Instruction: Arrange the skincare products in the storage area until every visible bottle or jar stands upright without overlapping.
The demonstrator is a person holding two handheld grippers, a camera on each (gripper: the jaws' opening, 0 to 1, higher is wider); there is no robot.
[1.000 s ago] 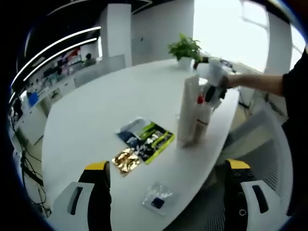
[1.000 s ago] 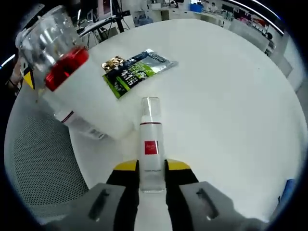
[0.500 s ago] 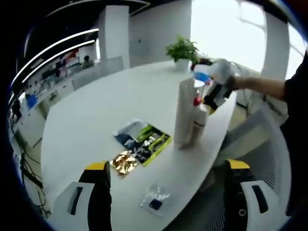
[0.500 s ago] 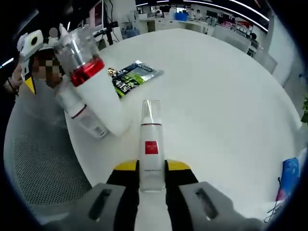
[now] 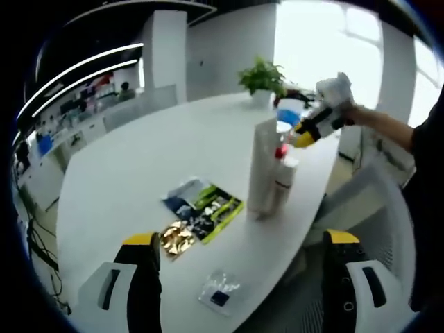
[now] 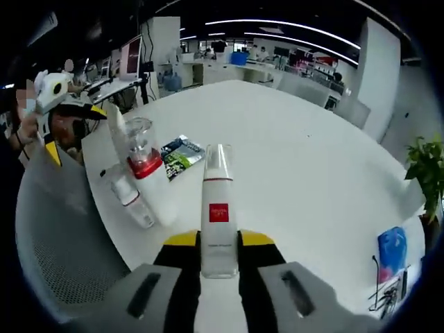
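Note:
A white tube with a red label (image 6: pixel 218 218) sits between the jaws of my right gripper (image 6: pixel 218 244), which is shut on it and held high above the table. A group of upright products stands near the table's edge: a tall white tube (image 5: pixel 261 166), a bottle with a red collar and clear cap (image 6: pixel 141 158) and a small white bottle (image 6: pixel 132 201). My left gripper (image 5: pixel 243 281) is open and holds nothing, low over the near table edge. The right gripper (image 5: pixel 316 125) also appears in the left gripper view, above the group.
Flat sachets lie on the white table (image 5: pixel 139 159): a green and black one (image 5: pixel 211 208), a gold one (image 5: pixel 176 238) and a small clear one (image 5: pixel 217 293). A potted plant (image 5: pixel 262 75) and a blue pack (image 6: pixel 392 246) stand at the far end. A mesh chair (image 6: pixel 62 243) is beside the table.
My right gripper has risen and pulled back from the standing group, carrying the red-label tube. The left gripper has hardly moved.

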